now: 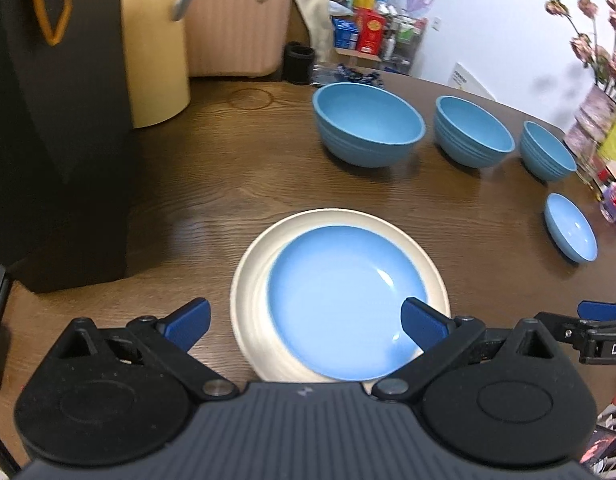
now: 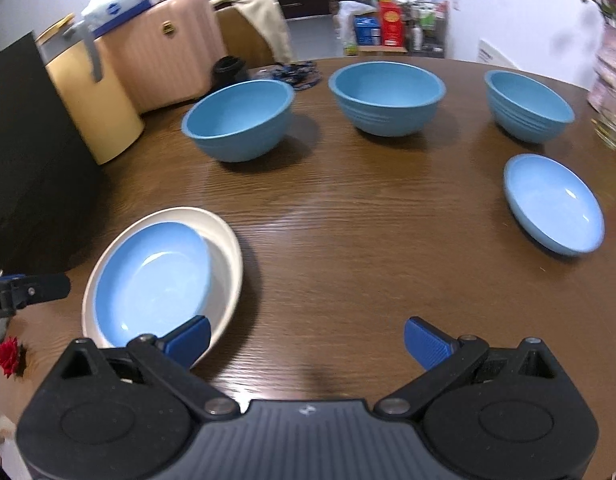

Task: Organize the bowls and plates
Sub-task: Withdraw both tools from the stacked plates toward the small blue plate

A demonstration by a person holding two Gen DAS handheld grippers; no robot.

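Three deep blue ceramic bowls (image 2: pixel 239 120) sit in a row on the brown wood table (image 2: pixel 368 240). A shallow blue dish (image 1: pixel 346 300) lies nested off-centre in the cream plate (image 1: pixel 247 280); a second blue dish (image 2: pixel 554 204) sits apart. Left claw (image 1: pixel 303 326) and right claw (image 2: pixel 305 340) both spread, empty. Risk: glazed rim slipping from a shallow pinch.

White letters "DA", cut off at the frame edge, on the black body of the right gripper (image 1: pixel 600 312) in the left wrist view. Elsewhere print on boxes (image 2: pixel 391 24) and packs too blurred to read.
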